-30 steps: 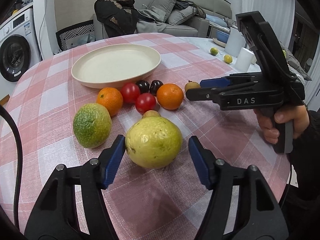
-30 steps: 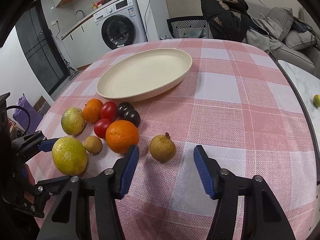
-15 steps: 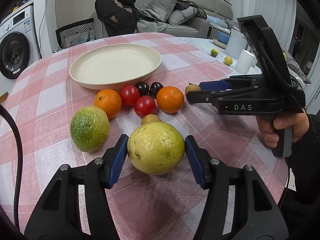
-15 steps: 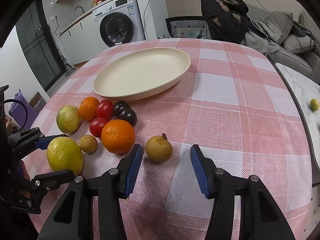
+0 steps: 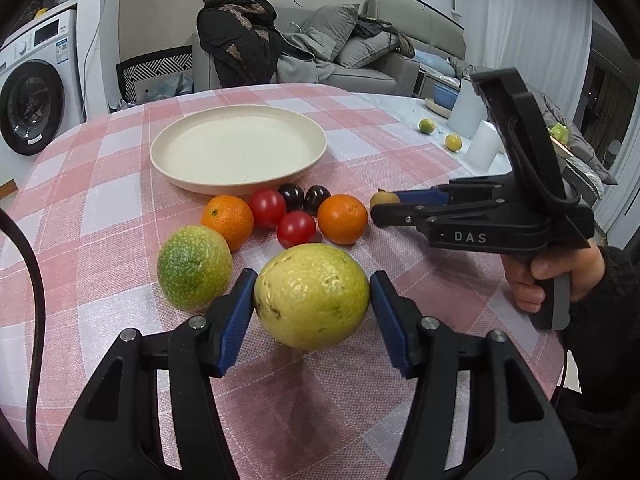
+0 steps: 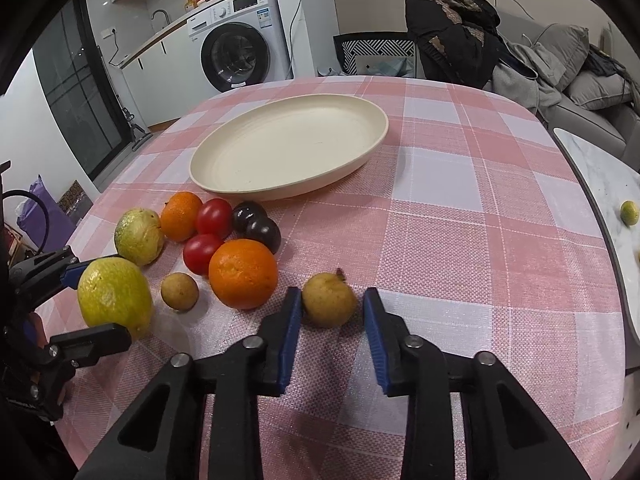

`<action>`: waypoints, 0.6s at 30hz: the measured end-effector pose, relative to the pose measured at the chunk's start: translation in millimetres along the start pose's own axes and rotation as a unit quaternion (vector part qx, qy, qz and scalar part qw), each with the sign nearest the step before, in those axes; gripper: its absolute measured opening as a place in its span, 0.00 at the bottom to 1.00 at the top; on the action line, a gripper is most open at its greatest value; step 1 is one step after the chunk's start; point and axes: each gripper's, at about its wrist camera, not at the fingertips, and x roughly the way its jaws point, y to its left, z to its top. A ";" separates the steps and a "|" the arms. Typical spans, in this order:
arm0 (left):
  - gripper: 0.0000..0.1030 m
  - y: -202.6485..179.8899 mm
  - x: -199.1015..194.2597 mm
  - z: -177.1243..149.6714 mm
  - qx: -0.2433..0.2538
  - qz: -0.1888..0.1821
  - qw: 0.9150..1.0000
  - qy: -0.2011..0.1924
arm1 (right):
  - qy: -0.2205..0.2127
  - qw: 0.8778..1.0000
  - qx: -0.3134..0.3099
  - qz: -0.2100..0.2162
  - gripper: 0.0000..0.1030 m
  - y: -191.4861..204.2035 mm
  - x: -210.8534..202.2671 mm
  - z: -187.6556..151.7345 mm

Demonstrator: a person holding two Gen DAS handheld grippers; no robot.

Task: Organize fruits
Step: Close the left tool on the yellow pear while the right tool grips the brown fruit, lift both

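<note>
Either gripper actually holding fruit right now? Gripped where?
Left gripper clamps the big yellow fruit by its two sides. Right gripper has just been closing around the small brown fruit; one pad shows a gap, so not held yet.

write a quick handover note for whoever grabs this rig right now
Left hand-held gripper: jaws have just been closing, pads now on the large yellow fruit, which sits on the tablecloth.
Right hand-held gripper: jaws have just been closing around the small brown fruit; one pad touches, the other looks a hair off.
Plate: nothing on it.
Done: no fruit moved yet.
Left: lift both fruits, probably to the plate, then the oranges, tomatoes, dark plums and green fruit.
</note>
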 end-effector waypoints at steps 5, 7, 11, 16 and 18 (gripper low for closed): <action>0.54 5.4 -8.9 6.0 -0.003 0.009 1.000 -0.016 | -0.007 1.000 0.005 0.004 0.27 0.1 -2.2 -2.3; 0.54 9.4 -12.3 10.3 -0.007 0.015 1.000 -0.024 | -0.018 1.000 0.006 0.006 0.27 0.3 -7.0 -3.0; 0.54 17.0 -19.1 17.4 -0.013 0.025 0.999 -0.036 | -0.048 0.999 -0.002 -0.006 0.27 5.8 -21.1 -2.0; 0.54 26.5 -26.8 26.8 -0.020 0.040 0.998 -0.051 | -0.079 0.997 -0.014 -0.004 0.27 15.5 -37.3 1.7; 0.54 29.7 -29.5 31.8 -0.020 0.046 0.997 -0.059 | -0.087 0.996 -0.019 0.000 0.27 19.3 -41.1 3.8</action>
